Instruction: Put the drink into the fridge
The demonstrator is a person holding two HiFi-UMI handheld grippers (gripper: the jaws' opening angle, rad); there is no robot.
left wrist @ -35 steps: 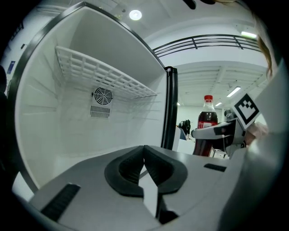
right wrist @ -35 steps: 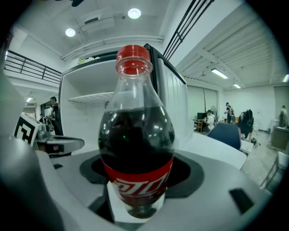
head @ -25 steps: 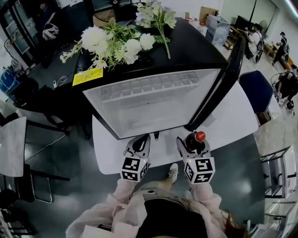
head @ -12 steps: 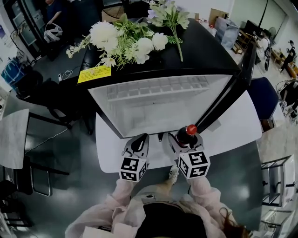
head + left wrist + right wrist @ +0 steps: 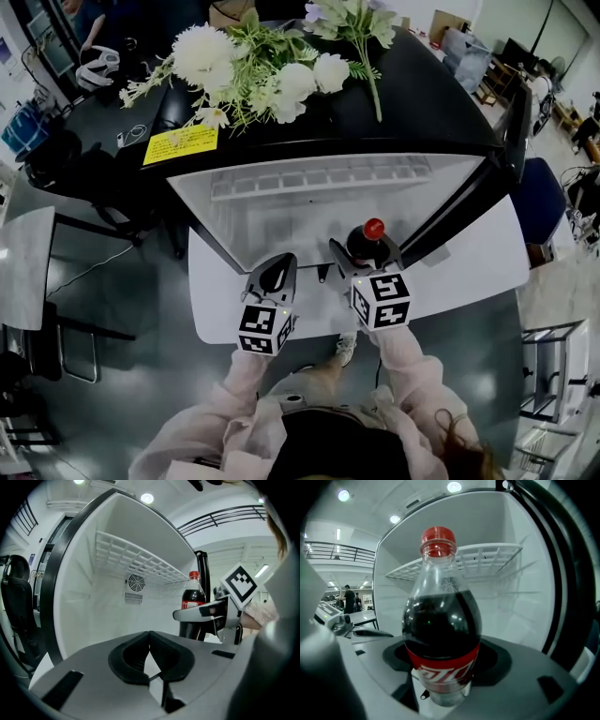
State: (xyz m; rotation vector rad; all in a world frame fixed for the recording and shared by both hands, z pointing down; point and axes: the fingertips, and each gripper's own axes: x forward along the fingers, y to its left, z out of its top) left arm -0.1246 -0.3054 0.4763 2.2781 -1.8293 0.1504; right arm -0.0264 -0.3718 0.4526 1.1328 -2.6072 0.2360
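A cola bottle (image 5: 440, 634) with a red cap and red label stands upright between the jaws of my right gripper (image 5: 440, 679), which is shut on its lower body. In the head view the bottle (image 5: 372, 231) is at the mouth of the open fridge (image 5: 281, 220), on its right side. The fridge is white inside, with a wire shelf (image 5: 487, 559) high up. My left gripper (image 5: 272, 277) hangs just left of the right one (image 5: 364, 255), in front of the fridge opening. Its black pads (image 5: 136, 653) meet at the tips with nothing between them. From the left gripper view the bottle (image 5: 193, 606) shows at the right.
The black fridge door (image 5: 487, 178) stands open at the right. White artificial flowers (image 5: 262, 75) lie on the fridge's black top beside a yellow sticker (image 5: 180, 145). A white tabletop (image 5: 478, 262) carries the fridge. Chairs and a table edge (image 5: 23, 262) stand at the left.
My right gripper has carried the bottle forward to the fridge opening and a little left. The left gripper has edged forward as well.
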